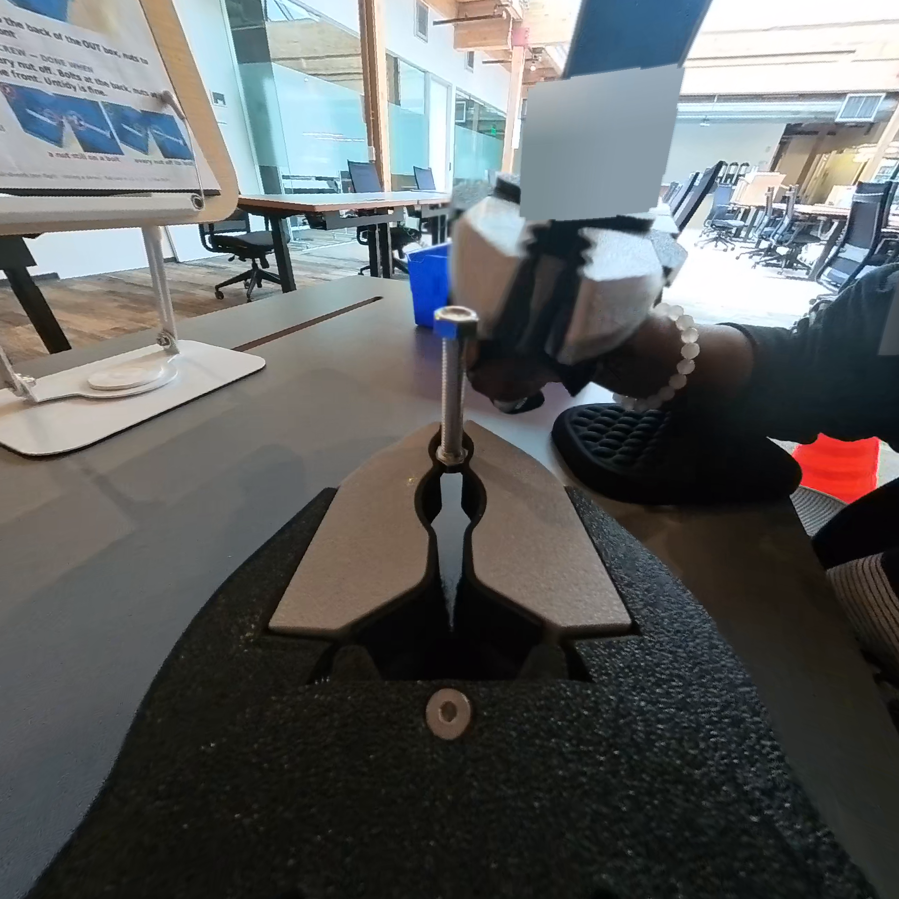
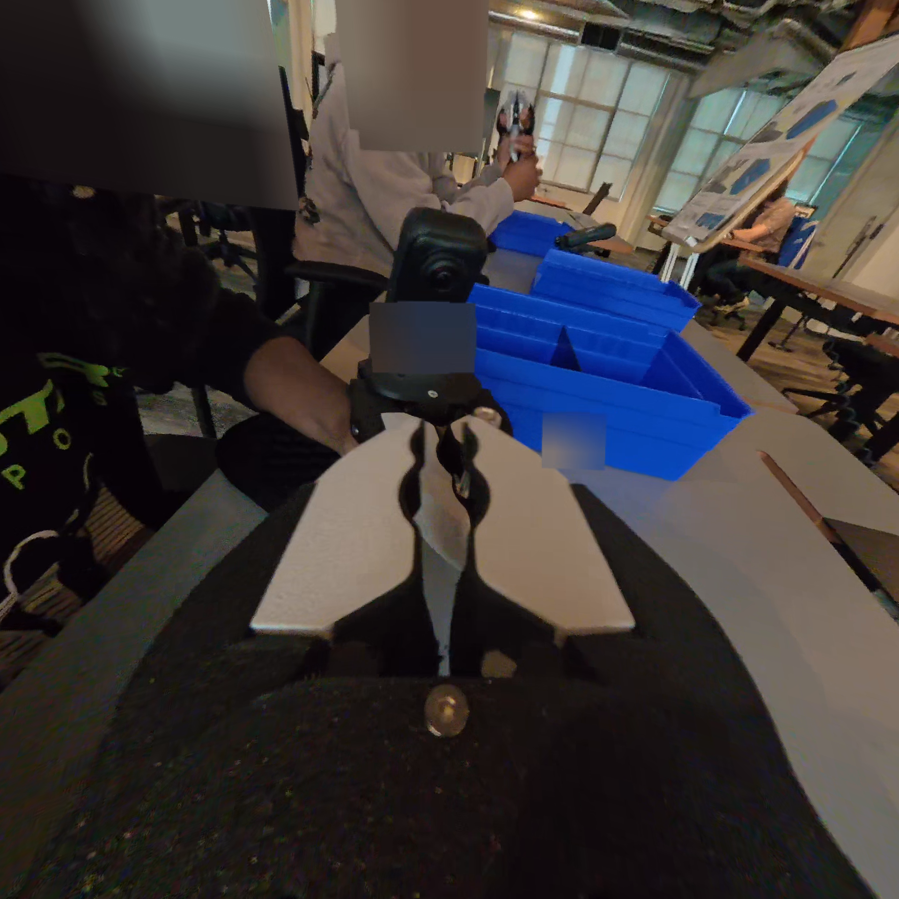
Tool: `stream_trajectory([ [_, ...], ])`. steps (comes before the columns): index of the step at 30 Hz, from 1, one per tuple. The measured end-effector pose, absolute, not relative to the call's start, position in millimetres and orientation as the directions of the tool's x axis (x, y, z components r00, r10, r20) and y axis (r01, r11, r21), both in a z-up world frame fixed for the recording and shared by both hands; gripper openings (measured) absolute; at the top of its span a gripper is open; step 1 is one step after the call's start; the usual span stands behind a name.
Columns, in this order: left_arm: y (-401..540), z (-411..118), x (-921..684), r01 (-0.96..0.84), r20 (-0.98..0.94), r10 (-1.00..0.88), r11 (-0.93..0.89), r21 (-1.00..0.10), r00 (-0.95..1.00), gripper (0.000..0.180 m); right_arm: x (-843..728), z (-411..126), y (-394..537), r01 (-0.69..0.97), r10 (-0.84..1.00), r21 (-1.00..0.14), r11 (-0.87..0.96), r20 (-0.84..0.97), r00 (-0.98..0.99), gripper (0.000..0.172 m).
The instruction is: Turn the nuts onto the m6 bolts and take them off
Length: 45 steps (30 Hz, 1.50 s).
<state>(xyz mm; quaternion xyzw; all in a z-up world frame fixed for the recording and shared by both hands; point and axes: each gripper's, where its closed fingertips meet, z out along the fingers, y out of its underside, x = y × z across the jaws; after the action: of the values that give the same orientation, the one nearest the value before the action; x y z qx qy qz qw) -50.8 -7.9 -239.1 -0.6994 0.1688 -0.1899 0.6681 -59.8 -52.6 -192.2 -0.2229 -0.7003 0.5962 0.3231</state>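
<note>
The bolt (image 1: 452,389) is showing bright, threaded metal with a shiny hex head; the fingers (image 1: 369,535) are looking matt grey and grainy, set in rough black plastic. The bins (image 2: 608,399) are gleaming — smooth blue plastic — on a matt grey table (image 1: 146,486).

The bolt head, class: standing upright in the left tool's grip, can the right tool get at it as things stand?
Probably yes. The bolt head stands bare above the left tool, and the right tool is already right beside it, with nothing between.
</note>
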Motion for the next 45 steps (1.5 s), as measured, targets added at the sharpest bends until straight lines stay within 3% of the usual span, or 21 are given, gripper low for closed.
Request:
stream_trajectory([
  [3, -7, -240, -51, 0.022, 0.046, -0.491, -0.055, -0.998, 0.870, 0.001, -59, -184, -50, -0.081, 0.704, -0.988, 0.129, 0.149, -0.694, 0.013],
  [6, -8, -240, -50, 0.008, 0.034, -0.492, -0.055, -0.998, 0.870, 0.000, -66, -189, -47, -0.063, 0.733, -0.988, 0.138, 0.144, -0.665, 0.049],
  [9, -7, -240, -52, 0.018, 0.042, -0.484, -0.055, -0.998, 0.874, 0.002, -62, -192, -52, -0.063, 0.709, -0.981, 0.183, 0.176, -0.682, 0.027],
  [10, -7, -240, -52, 0.019, 0.044, -0.483, -0.057, -0.998, 0.874, 0.000, -59, -189, -53, -0.079, 0.702, -0.980, 0.183, 0.186, -0.688, 0.011],
  [12, -7, -241, -51, 0.015, 0.043, -0.489, -0.061, -0.998, 0.871, 0.000, -58, -183, -50, -0.087, 0.707, -0.987, 0.139, 0.160, -0.689, 0.010],
  [13, -7, -241, -50, 0.009, 0.038, -0.491, -0.060, -0.998, 0.870, 0.000, -60, -183, -48, -0.080, 0.716, -0.989, 0.126, 0.146, -0.683, 0.015],
  [15, -7, -242, -49, -0.001, 0.029, -0.494, -0.060, -0.998, 0.869, 0.000, -65, -187, -47, -0.066, 0.731, -0.990, 0.128, 0.139, -0.668, 0.044],
  [16, -7, -242, -49, -0.002, 0.028, -0.495, -0.061, -0.998, 0.869, 0.000, -66, -191, -49, -0.050, 0.728, -0.988, 0.145, 0.141, -0.671, 0.048],
  [20, -6, -241, -52, 0.014, 0.040, -0.483, -0.058, -0.998, 0.875, 0.000, -60, -189, -50, -0.076, 0.710, -0.982, 0.171, 0.177, -0.681, 0.009],
  [22, -6, -241, -52, 0.020, 0.047, -0.488, -0.061, -0.998, 0.872, 0.001, -59, -182, -47, -0.082, 0.716, -0.990, 0.117, 0.142, -0.684, 0.009],
  [26, -6, -242, -50, 0.006, 0.037, -0.493, -0.064, -0.998, 0.870, 0.001, -67, -192, -48, -0.045, 0.729, -0.989, 0.139, 0.133, -0.672, 0.048],
  [27, -6, -242, -50, 0.009, 0.039, -0.492, -0.063, -0.998, 0.870, 0.000, -65, -194, -50, -0.039, 0.717, -0.987, 0.155, 0.139, -0.683, 0.043],
  [29, -6, -241, -51, 0.017, 0.045, -0.489, -0.062, -0.998, 0.871, 0.000, -62, -192, -51, -0.052, 0.709, -0.984, 0.172, 0.160, -0.686, 0.016],
  [31, -6, -241, -51, 0.018, 0.047, -0.492, -0.064, -0.998, 0.869, 0.000, -59, -185, -49, -0.072, 0.708, -0.989, 0.130, 0.144, -0.691, 0.009],
  [32, -6, -241, -51, 0.015, 0.045, -0.494, -0.065, -0.998, 0.868, 0.000, -60, -184, -47, -0.064, 0.713, -0.992, 0.109, 0.123, -0.691, 0.011],
  [35, -6, -242, -49, 0.008, 0.041, -0.499, -0.068, -0.998, 0.866, 0.000, -67, -190, -46, -0.045, 0.736, -0.992, 0.114, 0.115, -0.668, 0.048],
  [38, -6, -242, -50, 0.015, 0.047, -0.498, -0.068, -0.998, 0.866, 0.000, -64, -196, -51, -0.033, 0.713, -0.984, 0.173, 0.148, -0.685, 0.030],
  [39, -6, -242, -51, 0.017, 0.048, -0.495, -0.067, -0.998, 0.867, 0.000, -62, -193, -50, -0.048, 0.710, -0.983, 0.179, 0.163, -0.685, 0.012],
  [41, -6, -242, -51, 0.023, 0.055, -0.496, -0.071, -0.997, 0.866, 0.000, -60, -186, -48, -0.064, 0.712, -0.990, 0.128, 0.136, -0.688, 0.008],
  [42, -6, -242, -51, 0.022, 0.055, -0.498, -0.071, -0.997, 0.865, 0.001, -61, -185, -47, -0.055, 0.713, -0.992, 0.109, 0.117, -0.691, 0.011],
  [45, -6, -243, -49, 0.007, 0.042, -0.502, -0.073, -0.997, 0.864, 0.001, -68, -193, -48, -0.032, 0.729, -0.991, 0.126, 0.115, -0.675, 0.050],
])
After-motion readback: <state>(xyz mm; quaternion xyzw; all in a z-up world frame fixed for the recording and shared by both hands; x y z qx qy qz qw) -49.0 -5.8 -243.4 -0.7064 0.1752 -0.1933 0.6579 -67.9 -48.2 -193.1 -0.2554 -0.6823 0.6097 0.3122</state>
